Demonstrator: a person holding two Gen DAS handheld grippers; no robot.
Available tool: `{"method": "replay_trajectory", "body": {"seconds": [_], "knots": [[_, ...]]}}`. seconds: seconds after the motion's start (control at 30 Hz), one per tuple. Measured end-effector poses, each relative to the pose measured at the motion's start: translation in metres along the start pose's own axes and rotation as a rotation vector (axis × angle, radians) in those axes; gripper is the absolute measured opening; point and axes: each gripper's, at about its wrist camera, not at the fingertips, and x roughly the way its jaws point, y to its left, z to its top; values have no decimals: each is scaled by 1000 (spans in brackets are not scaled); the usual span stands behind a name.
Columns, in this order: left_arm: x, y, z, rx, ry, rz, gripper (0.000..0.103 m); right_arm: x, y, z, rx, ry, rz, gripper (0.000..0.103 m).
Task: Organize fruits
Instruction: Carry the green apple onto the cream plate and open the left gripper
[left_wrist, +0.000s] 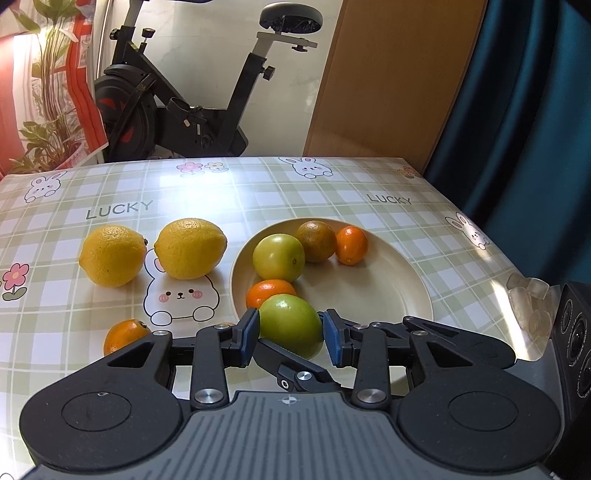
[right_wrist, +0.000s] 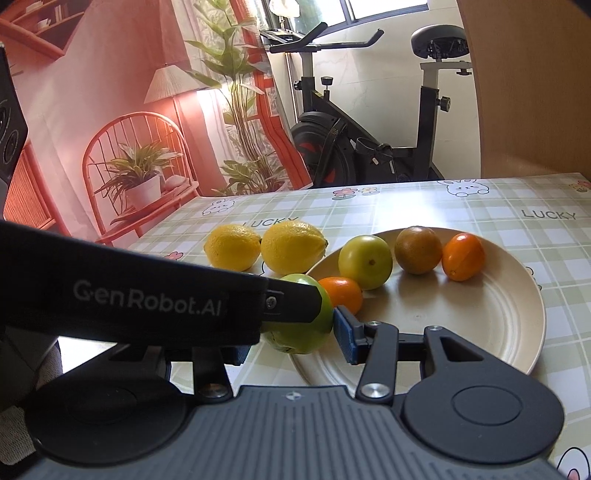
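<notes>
My left gripper (left_wrist: 290, 326) is shut on a green fruit (left_wrist: 291, 325) at the near left rim of the beige plate (left_wrist: 388, 295). The same green fruit (right_wrist: 306, 332) shows in the right wrist view between my right gripper's (right_wrist: 295, 334) fingers, whose left finger is hidden behind the left gripper's black arm. The plate (right_wrist: 480, 332) holds a yellow-green fruit (left_wrist: 279, 257), a brownish-green fruit (left_wrist: 316, 241) and two small oranges (left_wrist: 351, 244) (left_wrist: 269, 291). Two lemons (left_wrist: 112, 256) (left_wrist: 190, 247) lie on the table to the plate's left. A third small orange (left_wrist: 123, 336) lies near my left finger.
The table has a green plaid cloth with rabbit prints (left_wrist: 332, 192). An exercise bike (left_wrist: 184, 92) stands behind the far edge. A wooden panel (left_wrist: 388, 81) and a blue curtain (left_wrist: 524, 110) are at the right. A black device (left_wrist: 576, 339) sits at the table's right edge.
</notes>
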Motion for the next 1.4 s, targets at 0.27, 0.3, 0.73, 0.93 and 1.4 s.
{"method": "replay_trajectory", "body": {"seconds": [0.27,0.3,0.73,0.93,1.4], "knots": [[15,-4,-1,9,31,6,40,4,-11,-4,48,24,-23,48],[16,-4,-1,11,32,8,40,4,-12,-5,54,27,-22,48],[2,1,-2,-5,-7,38,40,2,-14,-5,61,18,-46,50],[-30,8,-6,-70,-70,77,40,-5,-12,-3,51,-6,-53,50],[-71,36,-25,-162,-150,218,40,-18,7,2,-4,-28,3,57]]}}
